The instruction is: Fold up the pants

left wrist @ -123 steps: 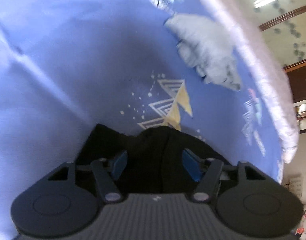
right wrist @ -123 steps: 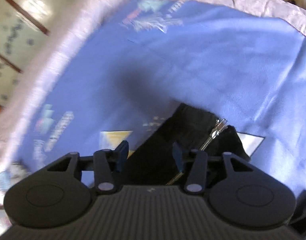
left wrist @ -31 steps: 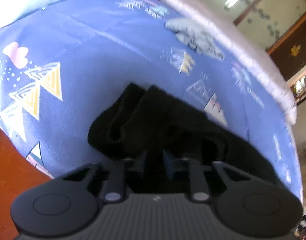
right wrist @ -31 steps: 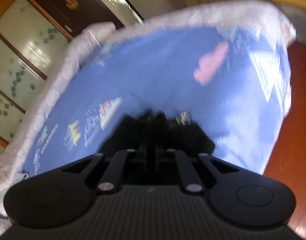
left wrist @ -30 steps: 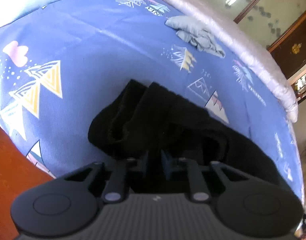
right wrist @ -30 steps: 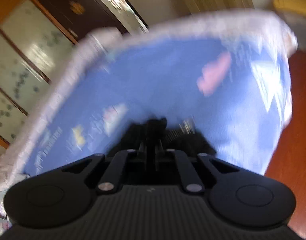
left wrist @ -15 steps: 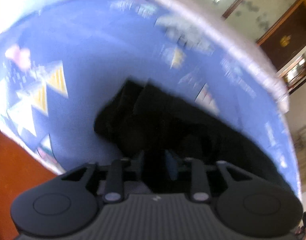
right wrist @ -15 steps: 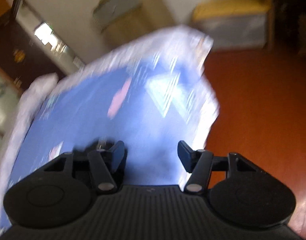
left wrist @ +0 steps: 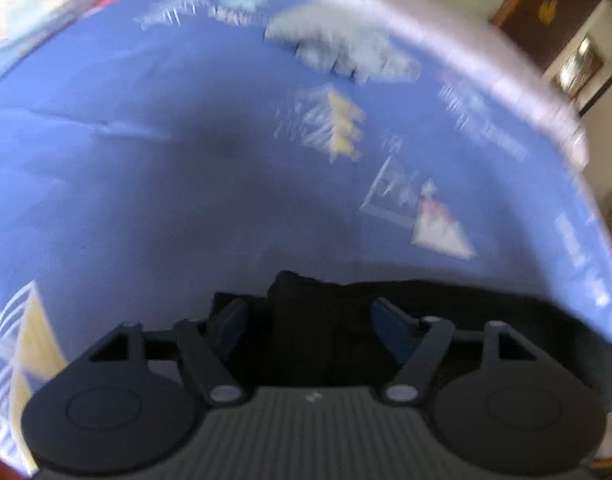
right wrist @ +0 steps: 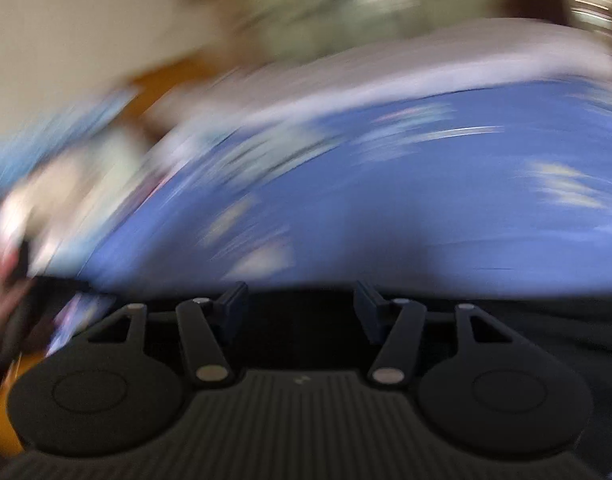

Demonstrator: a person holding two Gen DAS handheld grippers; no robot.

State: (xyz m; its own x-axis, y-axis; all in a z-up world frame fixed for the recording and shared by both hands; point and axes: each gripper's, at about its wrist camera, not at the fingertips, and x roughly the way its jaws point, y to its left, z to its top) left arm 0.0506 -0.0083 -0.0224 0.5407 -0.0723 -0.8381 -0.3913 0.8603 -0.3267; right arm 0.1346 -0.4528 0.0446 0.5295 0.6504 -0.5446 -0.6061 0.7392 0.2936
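Black pants [left wrist: 306, 332] lie bunched on the blue patterned bed sheet [left wrist: 186, 160] at its near edge, dark cloth running off to the right under the left gripper [left wrist: 306, 314]. That gripper's jaws have just been opening and stand wide, a fold of the pants between them but the blue pads [left wrist: 230, 316] clear of it. In the heavily blurred right wrist view the right gripper [right wrist: 300, 304] also has its jaws apart over dark cloth [right wrist: 526, 320]; a crumpled pale grey garment [left wrist: 342, 50] lies well beyond the pants near the sheet's far border.
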